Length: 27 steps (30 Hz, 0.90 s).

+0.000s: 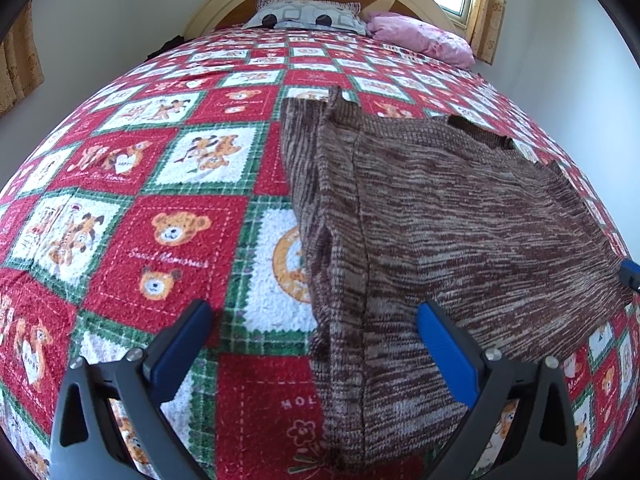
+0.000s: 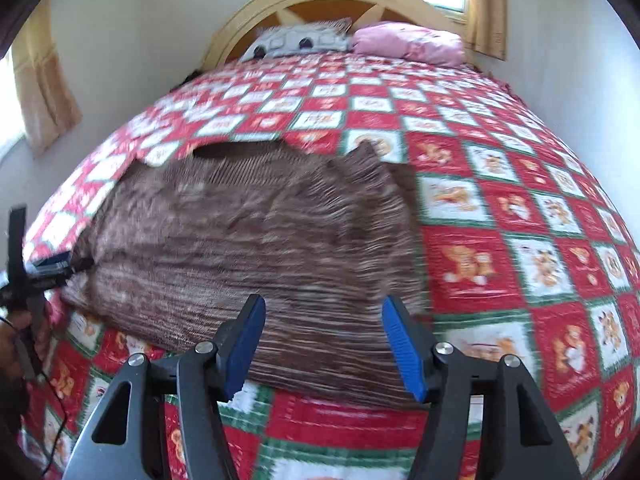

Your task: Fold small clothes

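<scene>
Sweater (image 1: 460,216): brown knit, flat on teddy-bear quilt (image 1: 160,208), one side folded inward.
Left gripper (image 1: 316,332): jaws apart, over sweater's left edge, gripping nothing.
Right gripper (image 2: 324,328): jaws apart, above sweater's near hem, empty.

A brown and cream marled knit sweater (image 1: 460,216) lies flat on the bed, filling the centre and right of the left wrist view. One side is folded inward lengthwise, its dark neckline toward the upper right there.
</scene>
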Motion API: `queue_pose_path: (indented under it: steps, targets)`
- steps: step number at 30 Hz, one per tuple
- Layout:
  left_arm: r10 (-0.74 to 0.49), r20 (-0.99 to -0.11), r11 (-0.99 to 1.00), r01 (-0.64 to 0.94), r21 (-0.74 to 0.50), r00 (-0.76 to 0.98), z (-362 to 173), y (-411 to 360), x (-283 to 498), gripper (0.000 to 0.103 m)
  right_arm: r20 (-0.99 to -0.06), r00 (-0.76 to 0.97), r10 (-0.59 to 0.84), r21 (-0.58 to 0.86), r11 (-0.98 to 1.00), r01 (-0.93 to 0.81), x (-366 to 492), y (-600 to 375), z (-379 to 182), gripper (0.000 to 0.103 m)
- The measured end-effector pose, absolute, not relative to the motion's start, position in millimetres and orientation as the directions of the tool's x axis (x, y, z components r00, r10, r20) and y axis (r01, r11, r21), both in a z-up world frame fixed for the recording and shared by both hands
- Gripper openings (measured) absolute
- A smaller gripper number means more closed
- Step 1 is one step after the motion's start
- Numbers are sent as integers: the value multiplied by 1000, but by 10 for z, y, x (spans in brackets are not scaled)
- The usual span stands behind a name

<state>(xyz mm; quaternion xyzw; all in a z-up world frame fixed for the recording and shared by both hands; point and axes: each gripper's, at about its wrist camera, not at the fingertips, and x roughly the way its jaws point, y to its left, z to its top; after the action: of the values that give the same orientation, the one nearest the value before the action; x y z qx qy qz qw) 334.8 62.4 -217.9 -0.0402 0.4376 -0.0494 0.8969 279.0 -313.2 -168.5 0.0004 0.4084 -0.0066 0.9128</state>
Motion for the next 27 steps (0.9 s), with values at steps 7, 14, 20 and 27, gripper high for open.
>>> queue_pose_path:
  steps: [7, 14, 20, 27]
  targets:
    - [-124, -783, 992, 58, -112, 609, -2183, 650, 3290, 103, -764, 642, -63, -68, 998, 17, 2693, -3011, -2057, 64]
    - [-122, -787, 992, 61, -107, 605, -2189, 654, 3259, 103, -765, 639, -84, -78, 996, 37, 2618, -2992, -2068, 64]
    - [-120, -794, 993, 76, -93, 596, -2195, 657, 3149, 103, -756, 646, -107, -92, 994, 57, 2587, -2952, -2055, 65]
    - [-166, -774, 985, 73, -154, 611, -2136, 779, 3009, 103, -732, 671, -115, -100, 993, 61, 2494, -2832, -1913, 65]
